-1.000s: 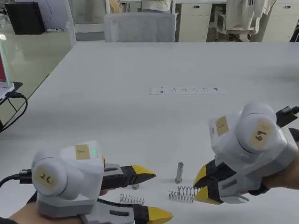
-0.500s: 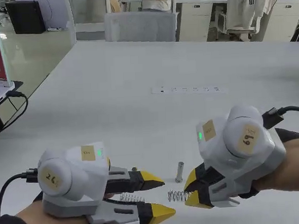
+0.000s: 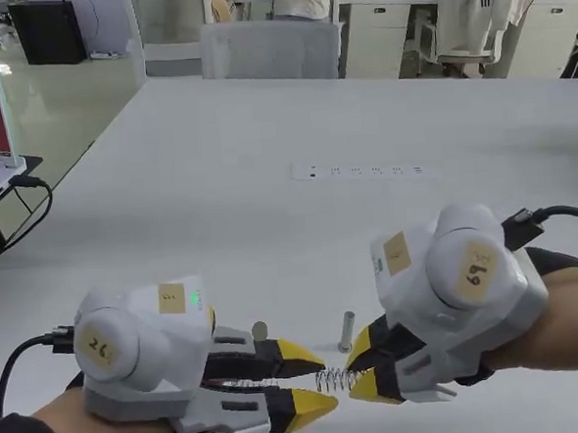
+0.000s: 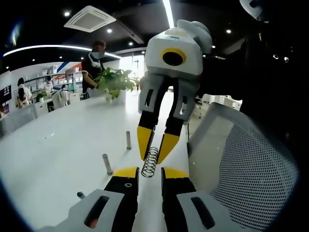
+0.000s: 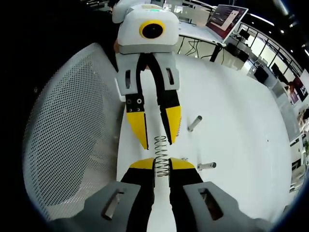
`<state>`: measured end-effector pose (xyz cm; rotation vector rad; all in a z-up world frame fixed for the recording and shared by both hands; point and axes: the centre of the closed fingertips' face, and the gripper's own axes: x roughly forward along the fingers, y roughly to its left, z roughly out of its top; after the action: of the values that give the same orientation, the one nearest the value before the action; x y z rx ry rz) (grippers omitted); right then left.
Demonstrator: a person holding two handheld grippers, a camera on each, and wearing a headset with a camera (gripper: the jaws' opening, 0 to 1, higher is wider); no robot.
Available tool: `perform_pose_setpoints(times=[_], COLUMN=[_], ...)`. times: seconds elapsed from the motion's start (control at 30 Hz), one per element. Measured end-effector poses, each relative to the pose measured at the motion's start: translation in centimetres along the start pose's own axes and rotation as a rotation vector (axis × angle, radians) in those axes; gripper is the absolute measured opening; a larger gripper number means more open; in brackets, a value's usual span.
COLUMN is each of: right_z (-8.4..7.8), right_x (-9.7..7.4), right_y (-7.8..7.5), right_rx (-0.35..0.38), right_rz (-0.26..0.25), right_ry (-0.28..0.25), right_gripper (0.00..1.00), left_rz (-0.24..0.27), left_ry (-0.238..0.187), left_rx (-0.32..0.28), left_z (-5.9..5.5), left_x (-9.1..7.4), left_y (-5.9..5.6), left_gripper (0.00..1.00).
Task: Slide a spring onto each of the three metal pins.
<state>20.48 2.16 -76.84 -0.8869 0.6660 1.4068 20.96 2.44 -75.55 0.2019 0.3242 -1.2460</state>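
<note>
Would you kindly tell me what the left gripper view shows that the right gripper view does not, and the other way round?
The left gripper view adds the right hand-held gripper facing the camera, with a potted plant and a standing person behind it. The right gripper view adds the left hand-held gripper facing the camera and an open laptop far back. Both share the spring running between the two grippers' yellow tips, metal pins on the white table, and a mesh chair back.

Spring (image 3: 334,379) between left hand-held gripper (image 3: 327,377) and right hand-held gripper (image 3: 354,369), pin (image 3: 347,331) behind.
</note>
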Motion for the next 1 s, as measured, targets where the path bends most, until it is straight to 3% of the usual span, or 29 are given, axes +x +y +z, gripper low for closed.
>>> perform_pose_setpoints(times=[0.23,0.63,1.0], right_z=[0.14,0.08,-0.14], right_x=[0.04,0.07,0.27], right_y=[0.16,0.47,0.61], right_rx=[-0.013,-0.026,0.014], right_rz=[0.001,0.008,0.016], right_ry=[-0.002,-0.008,-0.03], right_gripper=[0.08,0.08,0.11], left_rz=[0.0,-0.023,-0.034], left_ry=[0.003,0.006,-0.007], left_rx=[0.01,0.021,0.011], left_z=[-0.1,-0.21,0.21], left_x=[0.04,0.0,-0.29], left_y=[0.06,-0.36,-0.71], left_gripper=[0.03,0.02,0.02])
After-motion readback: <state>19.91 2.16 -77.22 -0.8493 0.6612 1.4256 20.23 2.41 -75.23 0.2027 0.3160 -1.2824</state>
